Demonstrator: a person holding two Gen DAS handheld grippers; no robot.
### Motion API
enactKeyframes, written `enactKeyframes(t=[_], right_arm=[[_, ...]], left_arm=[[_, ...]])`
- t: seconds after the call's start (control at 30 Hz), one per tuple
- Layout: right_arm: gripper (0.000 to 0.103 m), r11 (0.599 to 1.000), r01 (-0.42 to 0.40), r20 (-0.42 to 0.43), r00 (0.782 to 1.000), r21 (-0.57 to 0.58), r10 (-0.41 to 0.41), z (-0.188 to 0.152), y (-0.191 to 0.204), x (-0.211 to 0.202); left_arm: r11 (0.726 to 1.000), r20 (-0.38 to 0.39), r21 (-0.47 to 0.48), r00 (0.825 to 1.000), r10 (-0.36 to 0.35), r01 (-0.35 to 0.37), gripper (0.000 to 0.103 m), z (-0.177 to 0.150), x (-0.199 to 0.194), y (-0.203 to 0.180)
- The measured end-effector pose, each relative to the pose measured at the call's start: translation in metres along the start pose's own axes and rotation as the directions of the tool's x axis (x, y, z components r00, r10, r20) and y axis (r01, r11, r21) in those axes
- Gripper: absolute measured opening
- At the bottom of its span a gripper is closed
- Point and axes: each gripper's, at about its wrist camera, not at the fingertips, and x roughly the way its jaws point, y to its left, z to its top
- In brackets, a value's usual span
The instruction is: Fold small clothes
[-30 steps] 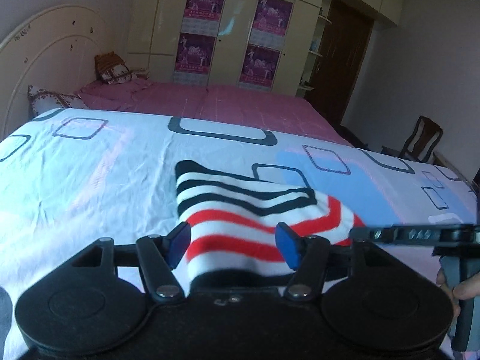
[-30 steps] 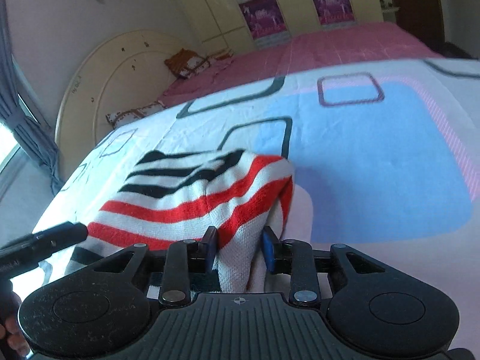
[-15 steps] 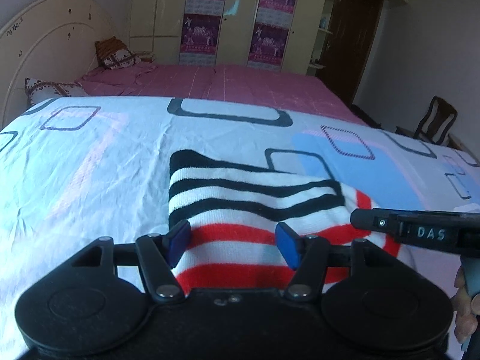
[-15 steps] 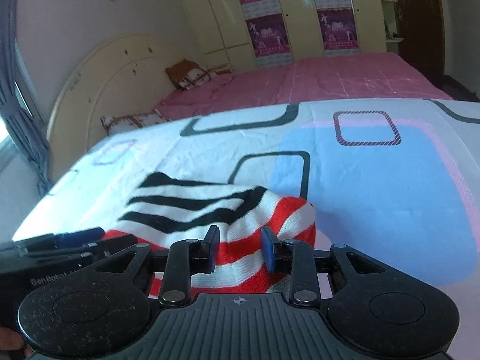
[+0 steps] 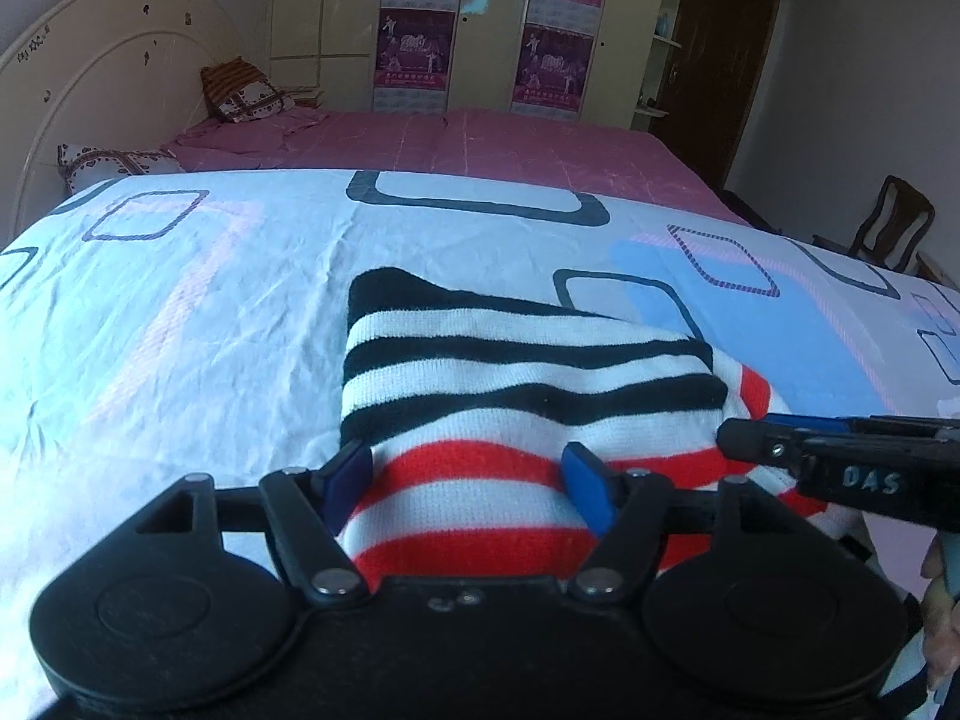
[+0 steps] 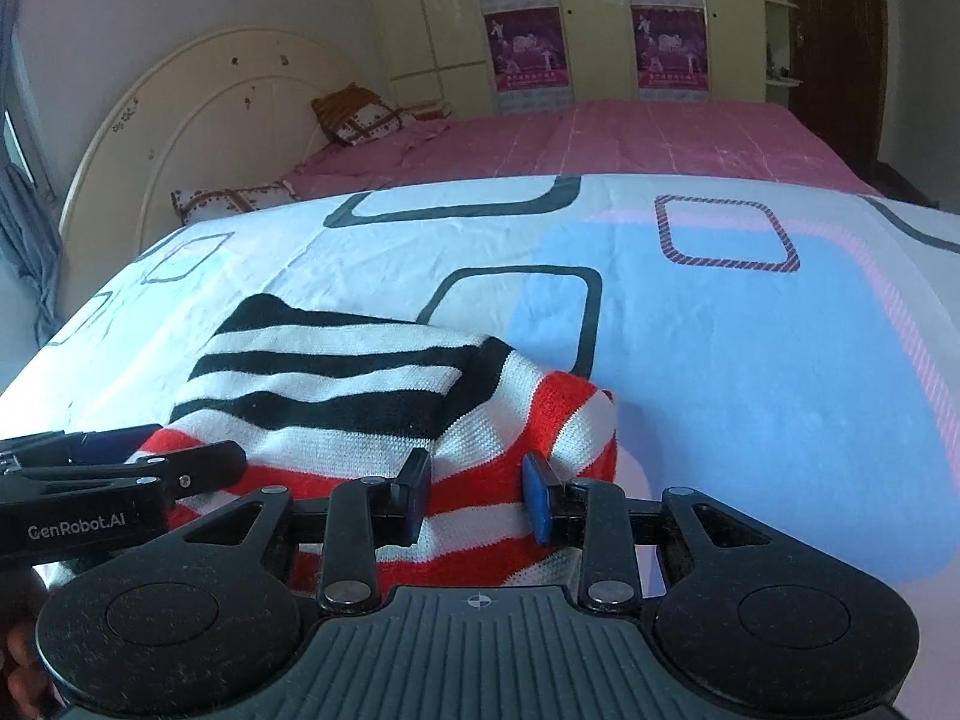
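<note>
Striped garment (image 5: 528,396) lowered onto bedspread (image 5: 180,312), "GenRobot.AI" label (image 6: 77,522)

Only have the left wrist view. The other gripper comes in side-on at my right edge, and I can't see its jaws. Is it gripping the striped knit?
Observer: Yes. In the right wrist view the right gripper has a bunched fold of the black, white and red striped knitted garment pinched between its jaws.
Operator: Which stripes are in the pinch?
Observer: Red and white ones, at the near right corner. The black-striped part lies past the jaws, not in them.
Operator: Anything left of the bed outside my frame?
Observer: A grey curtain hangs just left of the cream arched headboard.
</note>
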Motion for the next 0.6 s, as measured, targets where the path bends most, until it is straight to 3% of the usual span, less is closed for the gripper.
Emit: enactKeyframes(t=[0.27, 0.47, 0.6], right_arm=[[0.032, 0.998, -0.044, 0.071, 0.996, -0.053, 0.047, -0.022, 0.014, -0.062], [0.032, 0.996, -0.014, 0.062, 0.998, -0.087, 0.019, -0.062, 0.018, -0.091], [0.032, 0.996, 0.015, 0.029, 1.0, -0.09, -0.012, -0.084, 0.015, -0.09]], left_arm=[[1.0, -0.003, 0.012, 1.0, 0.016, -0.016, 0.069, -0.021, -0.041, -0.006], [0.999, 0.011, -0.036, 1.0, 0.027, -0.026, 0.07, -0.053, -0.073, -0.008], [0.998, 0.013, -0.04, 0.999, 0.046, -0.045, 0.072, -0.062, -0.08, -0.013]])
